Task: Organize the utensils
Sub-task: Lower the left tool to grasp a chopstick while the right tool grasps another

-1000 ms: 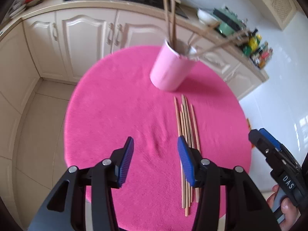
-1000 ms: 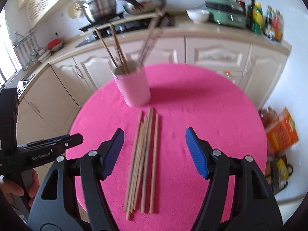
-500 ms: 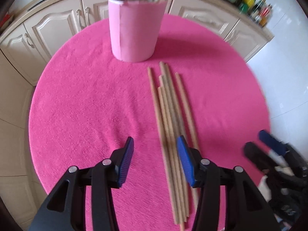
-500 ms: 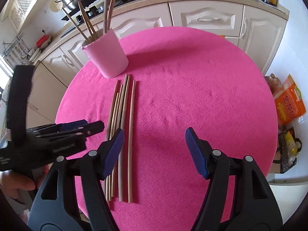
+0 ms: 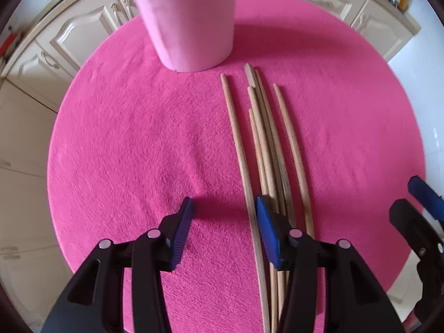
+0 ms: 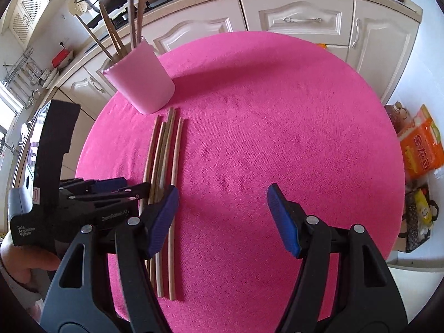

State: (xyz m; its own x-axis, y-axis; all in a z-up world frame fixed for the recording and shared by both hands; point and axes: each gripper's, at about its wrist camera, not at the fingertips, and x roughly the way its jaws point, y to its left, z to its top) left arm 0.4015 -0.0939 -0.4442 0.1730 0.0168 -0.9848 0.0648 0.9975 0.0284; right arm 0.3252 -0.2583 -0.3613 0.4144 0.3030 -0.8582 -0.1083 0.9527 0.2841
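Observation:
Several wooden chopsticks [image 5: 266, 144] lie side by side on the round pink table [image 5: 125, 152]; they also show in the right wrist view [image 6: 163, 155]. A pink cup [image 5: 188, 19] stands just beyond their far ends; in the right wrist view the cup [image 6: 141, 77] holds several chopsticks. My left gripper [image 5: 223, 216] is open and low over the table, with the leftmost chopstick just inside its right finger. My right gripper [image 6: 222, 208] is open and empty, to the right of the bundle. The left gripper also shows in the right wrist view [image 6: 111, 191].
White kitchen cabinets [image 6: 291, 19] and a countertop with a stove and bottles run behind the table. Bags [image 6: 421, 149] sit on the floor to the right. The table edge drops off close on the left [image 5: 52, 166].
My left gripper has dropped and moved forward toward the chopsticks and cup, which now look much nearer. My right gripper has come closer to the table beside the left one.

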